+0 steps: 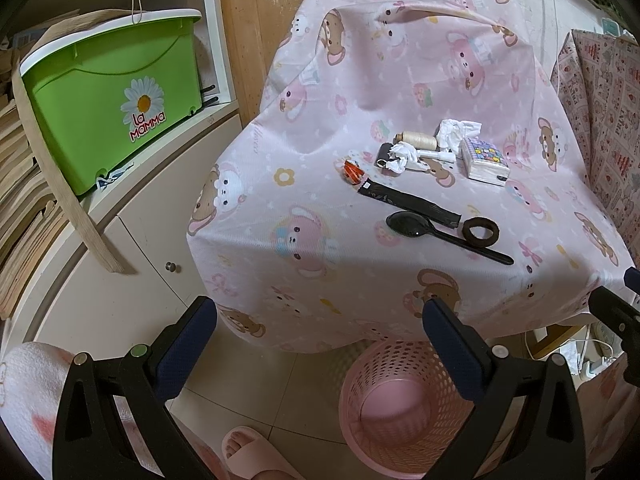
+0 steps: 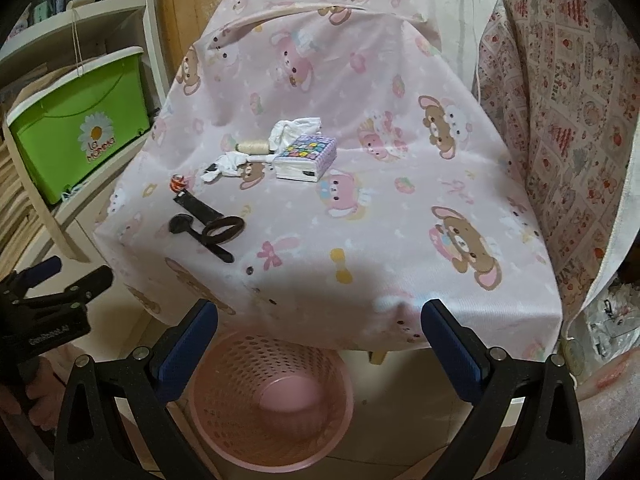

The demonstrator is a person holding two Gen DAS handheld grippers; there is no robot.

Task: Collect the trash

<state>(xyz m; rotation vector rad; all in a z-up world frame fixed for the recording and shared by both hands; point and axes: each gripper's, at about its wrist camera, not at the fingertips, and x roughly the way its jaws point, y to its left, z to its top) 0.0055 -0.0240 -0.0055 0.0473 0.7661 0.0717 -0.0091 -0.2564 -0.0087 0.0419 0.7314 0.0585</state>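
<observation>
On the pink bear-print table cloth (image 1: 304, 184) lie crumpled white tissues (image 1: 402, 157), a second tissue wad (image 1: 456, 131), an orange candy wrapper (image 1: 353, 169), a black flat wrapper (image 1: 408, 203) and a black plastic spoon (image 1: 440, 236). The same tissues (image 2: 228, 166), wrapper (image 2: 179, 182) and spoon (image 2: 200, 236) show in the right wrist view. A pink mesh basket (image 1: 404, 408) (image 2: 272, 396) stands on the floor under the table's front edge. My left gripper (image 1: 320, 344) and right gripper (image 2: 320, 340) are open, empty and held before the table edge.
A thread spool (image 1: 418, 140), a small patterned box (image 1: 484, 158) and a dark hair tie (image 1: 480, 232) also lie on the cloth. A green bin (image 1: 108, 96) sits on a white cabinet at left. A patterned cloth (image 2: 560, 120) hangs at right. A slippered foot (image 1: 248, 452) is below.
</observation>
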